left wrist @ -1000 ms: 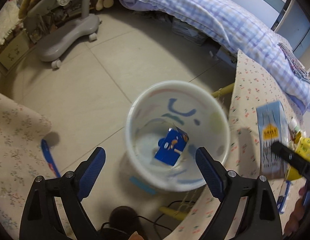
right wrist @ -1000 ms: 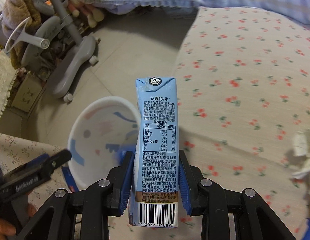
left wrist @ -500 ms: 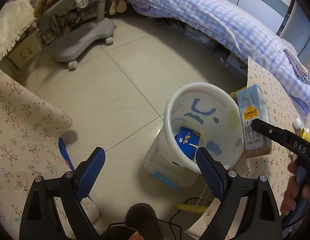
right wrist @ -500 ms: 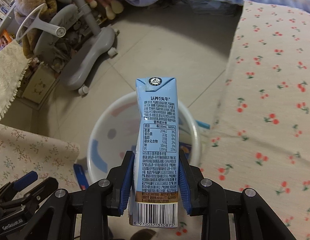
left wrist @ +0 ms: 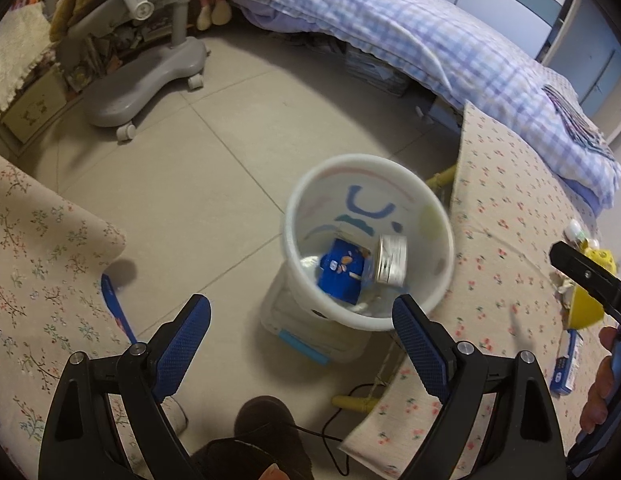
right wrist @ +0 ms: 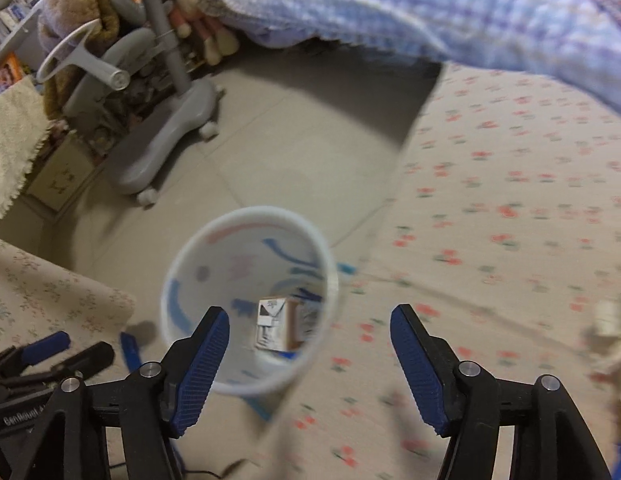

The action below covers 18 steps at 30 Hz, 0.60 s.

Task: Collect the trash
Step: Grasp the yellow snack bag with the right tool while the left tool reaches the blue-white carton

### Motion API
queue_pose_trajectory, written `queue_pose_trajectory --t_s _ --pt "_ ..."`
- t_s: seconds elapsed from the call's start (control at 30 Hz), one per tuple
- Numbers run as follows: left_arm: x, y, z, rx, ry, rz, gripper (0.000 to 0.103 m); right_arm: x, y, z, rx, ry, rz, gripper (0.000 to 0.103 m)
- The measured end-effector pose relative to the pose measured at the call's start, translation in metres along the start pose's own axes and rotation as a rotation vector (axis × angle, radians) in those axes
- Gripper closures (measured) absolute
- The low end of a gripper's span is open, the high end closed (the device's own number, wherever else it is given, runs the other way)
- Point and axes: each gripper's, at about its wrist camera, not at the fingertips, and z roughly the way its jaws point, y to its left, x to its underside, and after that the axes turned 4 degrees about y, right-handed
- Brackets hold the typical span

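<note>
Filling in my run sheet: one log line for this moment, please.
right gripper: jaws just opened, empty | milk carton: in bin | left gripper: open, empty

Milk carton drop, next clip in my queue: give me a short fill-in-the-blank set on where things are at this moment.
1. The milk carton lies inside the white ____.
2. The right gripper, whose jaws have just been opening, holds ____.
3. The left gripper stands ____, with nothing between its fingers.
4. Under the carton in the bin lies a ____ packet.

Missing words: bin; nothing; open; blue
</note>
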Motion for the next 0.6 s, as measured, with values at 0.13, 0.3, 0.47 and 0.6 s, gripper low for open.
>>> queue_pose_trajectory --t_s 0.13,0.3,0.47,0.6 --pt "0.003 -0.020 -0.003 0.013 0.010 0.034 0.009 0.009 -0.025 -0.025 0.068 -0.009 0.017 0.030" --pt "0.004 -0.045 -0.003 0.032 0.018 0.069 0.009 0.019 -0.056 -0.064 0.146 -0.060 0.027 0.027" --pt "0.004 -0.068 -0.002 0.051 0.030 0.094 0.009 0.027 -0.089 -0.093 0.173 -0.099 0.067 0.024" --pt "0.005 -0.083 0.001 0.064 0.042 0.108 0.009 0.029 -0.116 -0.106 0.193 -0.107 0.101 0.017"
